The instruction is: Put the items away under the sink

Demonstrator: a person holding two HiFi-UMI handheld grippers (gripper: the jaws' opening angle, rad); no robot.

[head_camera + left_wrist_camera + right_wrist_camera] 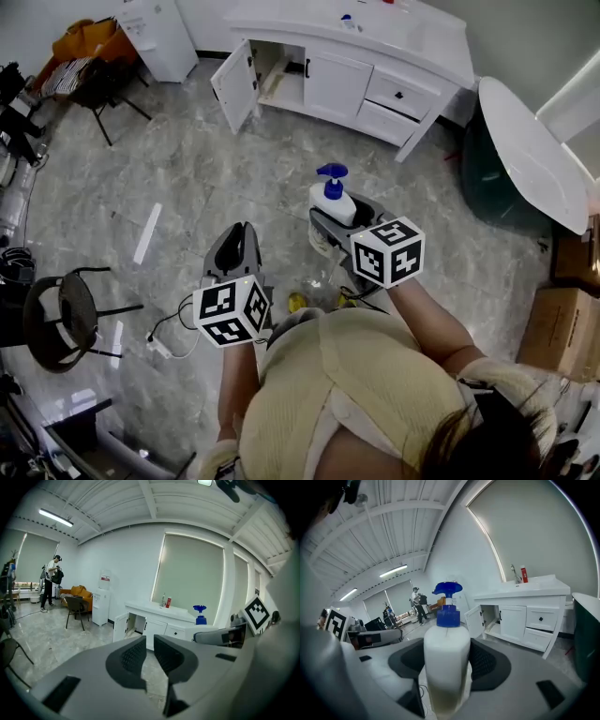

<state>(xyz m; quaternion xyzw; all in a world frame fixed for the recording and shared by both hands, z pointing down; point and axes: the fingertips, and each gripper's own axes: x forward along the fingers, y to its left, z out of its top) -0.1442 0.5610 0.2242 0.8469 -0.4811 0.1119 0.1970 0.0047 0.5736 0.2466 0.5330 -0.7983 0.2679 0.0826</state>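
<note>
- The room has a grey stone floor (187, 169), and a white sink cabinet (375, 66) stands at the far wall.
- Its left door (234, 86) stands open, so the dark space under the sink is ready to take things.
- The right gripper (347, 217) clasps a white pump bottle (334, 199) by the body, one pad on each side. The bottle is upright with its blue pump on top, probably so that nothing leaks during carrying.
- The bottle is in the air in front of the person, well apart from the cabinet, so I judge the carrying is not yet finished.
- The left gripper (240, 246) has its jaws drawn together with nothing between them. It is free, perhaps for the door.
- On the counter, near the back edge, a small red can (168, 602) stands beside the tap.
- The path to the open door looks free. Only a white strip (147, 233) lies on the floor, to the left of this path.
- A black chair (66, 319) and a cable (161, 347) are at the left, cardboard boxes (562, 328) at the right.
- Another person (49, 581) stands far off in the room.
</note>
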